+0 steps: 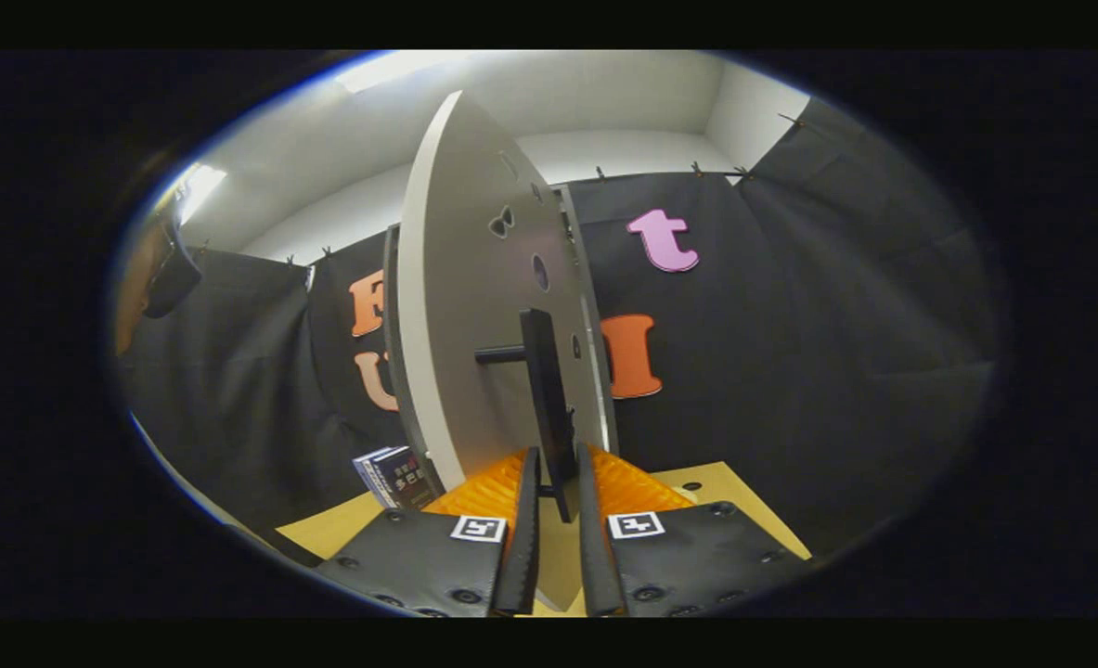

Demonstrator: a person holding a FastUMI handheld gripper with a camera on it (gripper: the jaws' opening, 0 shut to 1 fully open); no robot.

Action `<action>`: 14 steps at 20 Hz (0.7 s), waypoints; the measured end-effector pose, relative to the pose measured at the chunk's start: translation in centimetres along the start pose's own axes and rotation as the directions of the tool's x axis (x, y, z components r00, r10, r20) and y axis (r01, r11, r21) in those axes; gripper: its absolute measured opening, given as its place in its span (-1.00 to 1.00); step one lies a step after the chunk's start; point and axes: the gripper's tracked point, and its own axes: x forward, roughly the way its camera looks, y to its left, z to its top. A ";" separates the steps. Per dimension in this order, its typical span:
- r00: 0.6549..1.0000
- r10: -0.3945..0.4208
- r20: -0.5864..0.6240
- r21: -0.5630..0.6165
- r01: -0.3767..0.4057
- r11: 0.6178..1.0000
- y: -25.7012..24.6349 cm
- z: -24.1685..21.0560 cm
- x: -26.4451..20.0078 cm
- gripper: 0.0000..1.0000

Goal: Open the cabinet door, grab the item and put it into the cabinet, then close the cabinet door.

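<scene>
Your gripper (558, 464) has its fingers nearly together around the lower end of the black bar handle (547, 399). The handle sits between the fingertips; whether both fingers actually press on it, can't tell. The handle stands off the cabinet door (465, 306) on a short black post. You're seeing the door almost edge-on, swung out toward you, pale face with a few small holes in it. The cabinet body (590, 334) shows as a thin strip just behind the door. The item, a dark book or box (398, 476), stands on the yellow tabletop (326, 529) left of the fingers, beside the door's bottom corner.
</scene>
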 end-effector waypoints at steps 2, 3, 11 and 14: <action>0.999 -0.041 0.008 0.021 0.041 0.999 -0.8 0.2 -0.2 -0.48; 0.998 -0.067 0.015 0.031 0.067 0.997 -1.2 0.3 -0.3 -0.48; 0.990 -0.096 0.099 0.040 0.093 0.995 -1.4 1.9 -1.6 -0.52; 0.963 0.022 0.267 -0.010 -0.020 1.000 0.5 5.3 -0.8 -0.53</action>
